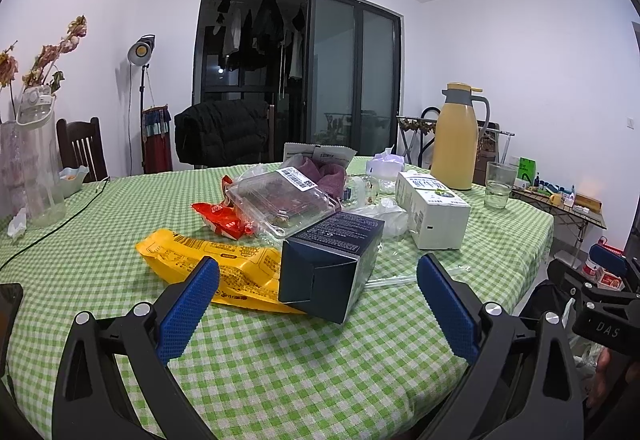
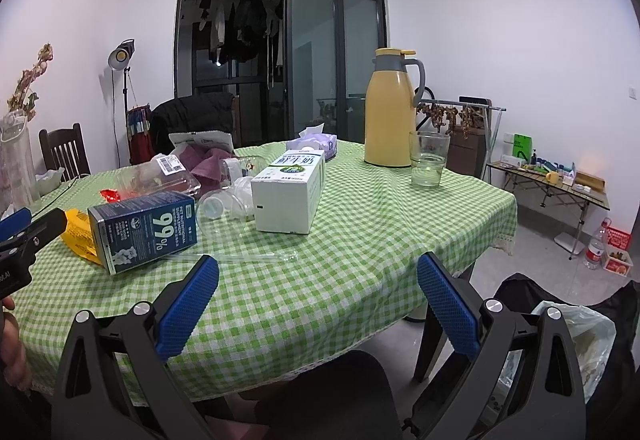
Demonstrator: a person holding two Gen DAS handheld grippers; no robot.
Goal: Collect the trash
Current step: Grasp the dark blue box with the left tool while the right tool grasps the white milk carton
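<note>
Both claws are wide open and hold nothing: the left claw (image 1: 318, 280) and the right claw (image 2: 318, 280). The trash lies on the table (image 2: 360, 240): dark blue box (image 1: 328, 264), yellow wrapper (image 1: 216, 260), white box (image 2: 292, 196). Almost all seems left to collect.

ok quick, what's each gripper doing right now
Left gripper: open, empty, the dark blue box just ahead of its fingers.
Right gripper: open, empty, above the table edge.

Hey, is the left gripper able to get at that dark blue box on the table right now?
Probably yes. The left gripper is open and the dark blue box lies straight ahead between its fingers, with nothing in front of it; only the yellow wrapper lies beside and partly under it.
</note>
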